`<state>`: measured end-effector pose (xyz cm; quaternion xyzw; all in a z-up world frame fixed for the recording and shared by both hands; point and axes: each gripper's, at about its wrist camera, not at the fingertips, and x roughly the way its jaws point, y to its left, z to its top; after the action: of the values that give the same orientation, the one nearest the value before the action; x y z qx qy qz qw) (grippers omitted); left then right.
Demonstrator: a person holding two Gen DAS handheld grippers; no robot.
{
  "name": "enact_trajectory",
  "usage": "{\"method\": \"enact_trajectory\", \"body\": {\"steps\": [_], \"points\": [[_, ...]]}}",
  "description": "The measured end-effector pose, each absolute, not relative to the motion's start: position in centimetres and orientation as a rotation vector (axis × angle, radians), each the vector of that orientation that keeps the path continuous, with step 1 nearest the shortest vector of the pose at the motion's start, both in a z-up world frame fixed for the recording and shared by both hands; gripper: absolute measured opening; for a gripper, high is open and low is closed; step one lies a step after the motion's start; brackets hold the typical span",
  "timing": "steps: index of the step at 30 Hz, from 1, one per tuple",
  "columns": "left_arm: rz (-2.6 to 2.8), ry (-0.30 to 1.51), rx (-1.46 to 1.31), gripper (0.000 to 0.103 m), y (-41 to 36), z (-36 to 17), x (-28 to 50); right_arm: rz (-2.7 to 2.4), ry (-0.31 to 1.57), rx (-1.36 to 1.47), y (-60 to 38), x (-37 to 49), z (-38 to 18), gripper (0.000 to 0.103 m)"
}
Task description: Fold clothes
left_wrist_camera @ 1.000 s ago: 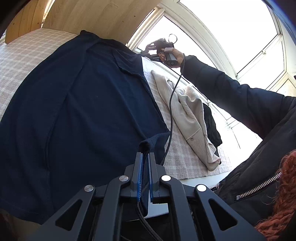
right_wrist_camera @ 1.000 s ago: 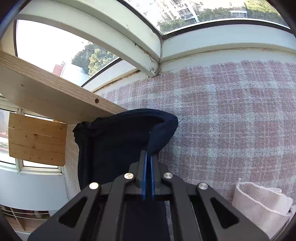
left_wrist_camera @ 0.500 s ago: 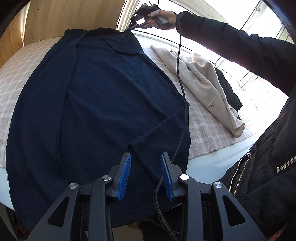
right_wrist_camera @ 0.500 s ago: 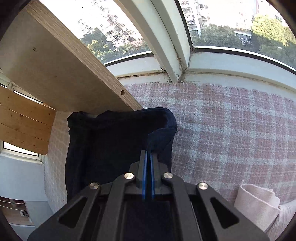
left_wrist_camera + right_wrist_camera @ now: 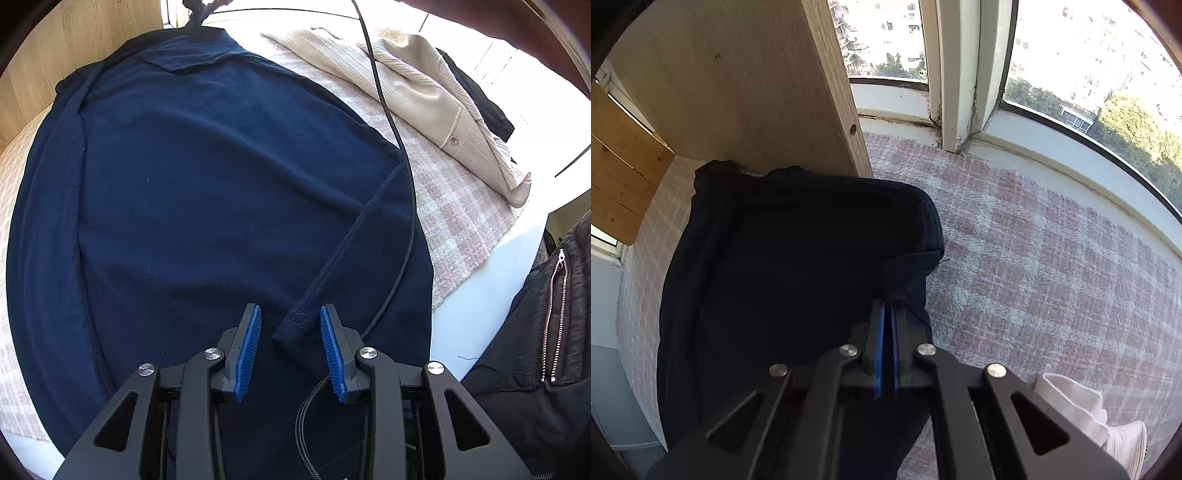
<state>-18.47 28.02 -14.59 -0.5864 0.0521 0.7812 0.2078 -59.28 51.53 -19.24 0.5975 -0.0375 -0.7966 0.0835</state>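
A navy shirt [image 5: 207,192] lies spread on the pink checked cloth [image 5: 461,221], one side folded inward. My left gripper [image 5: 290,325] hovers over the folded-in hem corner [image 5: 295,325], open; the corner lies loose between the blue pads, which do not press on it. In the right wrist view my right gripper [image 5: 886,317] is shut on a fold of the navy shirt [image 5: 798,266] near its collar end, the cloth pulled up into the pads.
A beige ribbed cardigan [image 5: 424,99] lies right of the shirt with a dark garment [image 5: 487,110] behind it. A black cable [image 5: 399,155] trails across the shirt. A person's black jacket [image 5: 546,332] is at the right. Wooden panel [image 5: 738,85] and window frame [image 5: 956,92] stand close behind.
My left gripper let go of the shirt's hem corner, which now lies flat, and sank closer over it. My right gripper stayed shut on the shirt while rolling and shifting.
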Motion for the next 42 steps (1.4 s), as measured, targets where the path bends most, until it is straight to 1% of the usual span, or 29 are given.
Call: {"method": "enact_trajectory", "body": {"steps": [1,3,6,8,9,14,16,24,27,30,32,36,38,42], "points": [[2.173,0.144,-1.642,0.030,28.0,-14.6,-18.6,-2.381,-0.097,1.781,51.4,-59.3,-19.2,0.004],[2.171,0.142,-1.653,0.011,28.0,-14.6,-18.6,-2.383,-0.085,1.778,51.4,-59.3,-19.3,0.004],[2.166,0.167,-1.646,0.008,28.5,-14.6,-18.2,-2.385,-0.085,1.778,51.6,-59.5,-19.5,0.004],[2.165,0.167,-1.632,0.007,28.7,-14.3,-17.8,-2.387,-0.081,1.780,51.9,-59.6,-19.6,0.004],[2.161,0.137,-1.631,0.007,28.5,-14.1,-17.7,-2.387,-0.079,1.781,52.0,-59.6,-19.6,0.004],[2.163,-0.133,-1.560,0.007,26.4,-12.3,-17.0,-2.389,-0.076,1.779,52.9,-59.9,-19.7,0.004],[2.185,-0.214,-1.538,0.007,25.5,-11.5,-16.6,-2.392,-0.069,1.780,53.2,-60.0,-19.6,0.004],[2.303,-0.429,-1.446,0.007,22.2,-8.6,-13.0,-2.396,-0.064,1.774,54.7,-60.7,-19.0,0.004],[2.348,-0.506,-1.412,0.007,20.6,-7.6,-12.4,-2.390,-0.148,1.742,55.6,-61.1,-18.2,0.004],[2.403,-0.592,-1.382,0.007,18.6,-6.9,-10.9,-2.359,-0.322,1.694,56.6,-61.5,-17.3,0.004],[2.430,-0.657,-1.383,0.007,17.0,-7.2,-10.8,-2.367,-0.377,1.667,56.5,-61.8,-16.7,0.004],[2.455,-0.778,-1.409,0.007,14.7,-8.7,-7.8,-2.382,-0.402,1.584,53.1,-61.9,-15.1,0.004],[2.443,-0.841,-1.436,0.007,14.3,-9.7,-6.6,-2.401,-0.387,1.558,51.9,-62.0,-14.7,0.004],[2.445,-0.882,-1.468,0.007,14.2,-11.3,-4.9,-2.436,-0.320,1.531,48.8,-62.3,-14.7,0.004]]}}
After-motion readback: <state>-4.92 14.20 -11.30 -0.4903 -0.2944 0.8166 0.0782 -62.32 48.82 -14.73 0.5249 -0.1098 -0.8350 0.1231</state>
